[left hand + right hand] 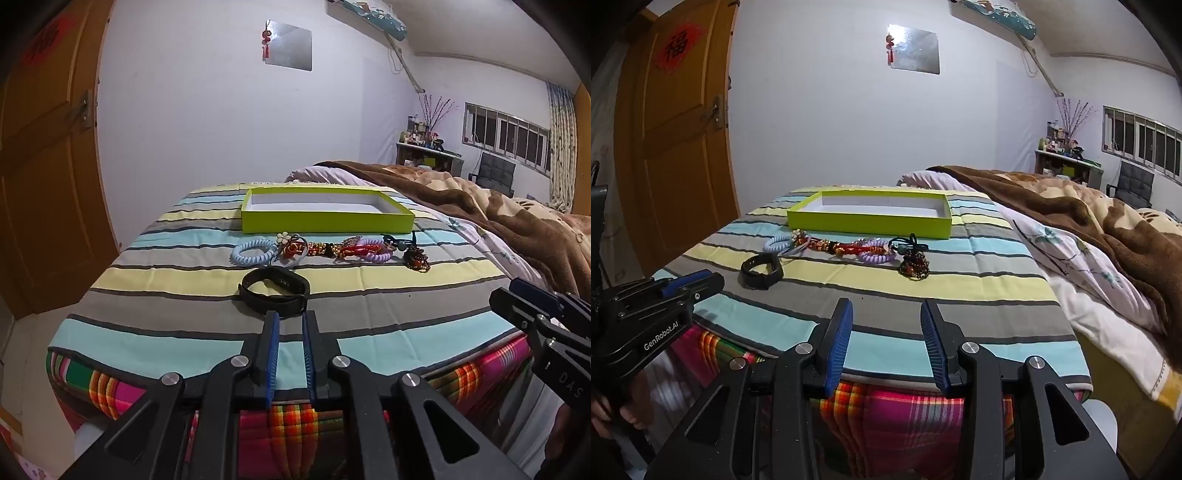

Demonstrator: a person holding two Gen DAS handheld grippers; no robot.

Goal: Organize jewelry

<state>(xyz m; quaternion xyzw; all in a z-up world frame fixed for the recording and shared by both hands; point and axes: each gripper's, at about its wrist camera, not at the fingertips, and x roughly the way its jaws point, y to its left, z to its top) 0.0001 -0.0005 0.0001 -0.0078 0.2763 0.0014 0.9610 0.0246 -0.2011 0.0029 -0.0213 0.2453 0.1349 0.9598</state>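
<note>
**Hovering tools before the jewelry row**

Hovering low in frame, the left tool [290, 321] has its jaws narrowly parted and empty, just before the black wristband [274, 290]. The right tool [886, 314] gapes wide, also empty. Mid-frame on the striped bedspread [979, 280], hair ties and bracelets [846, 249] lie before the green box [868, 221].

Dim cool light, fisheye-bent edges

Both wrist views low, near bed edge, facing green tray [327, 221].
</note>
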